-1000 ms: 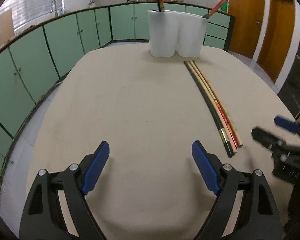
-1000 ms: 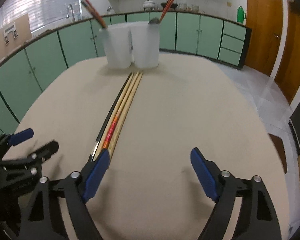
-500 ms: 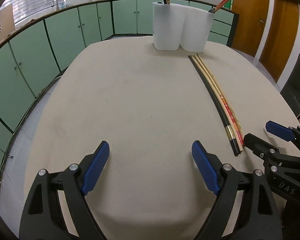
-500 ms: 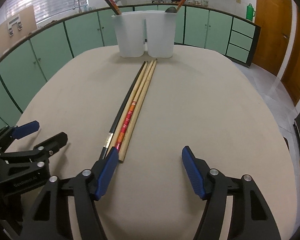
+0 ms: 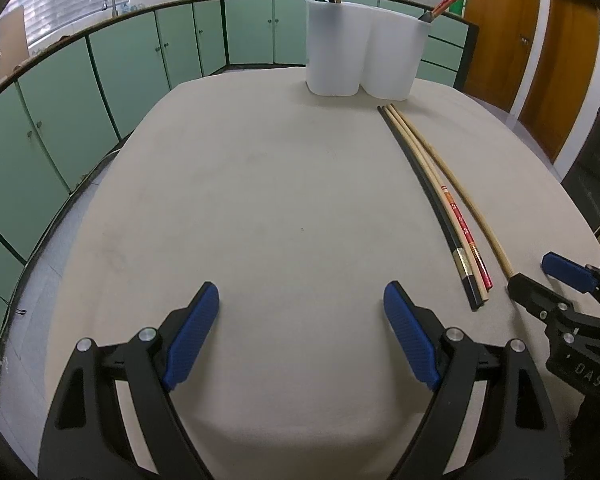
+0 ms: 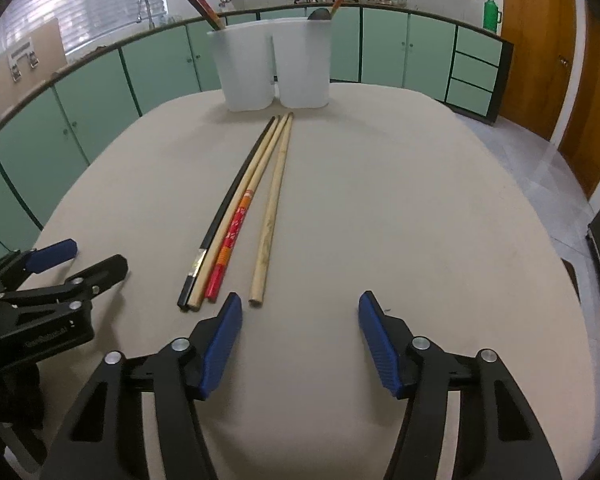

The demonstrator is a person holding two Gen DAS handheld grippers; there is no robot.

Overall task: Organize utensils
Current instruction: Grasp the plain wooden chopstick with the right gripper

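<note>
My left gripper hangs wide open over bare bench, holding nothing. My right gripper has just been closing, yet its jaws are still apart with nothing between them; its left fingertip sits just beside the near end of the plain wooden chopstick. Left of that stick lie 3 more chopsticks, touching side by side, 1 black, 1 pale, 1 red-patterned. All 4 point toward 2 white tubs at the far edge, each already holding utensils.

Green cabinets, wooden doors, faucet, green bottle.
</note>
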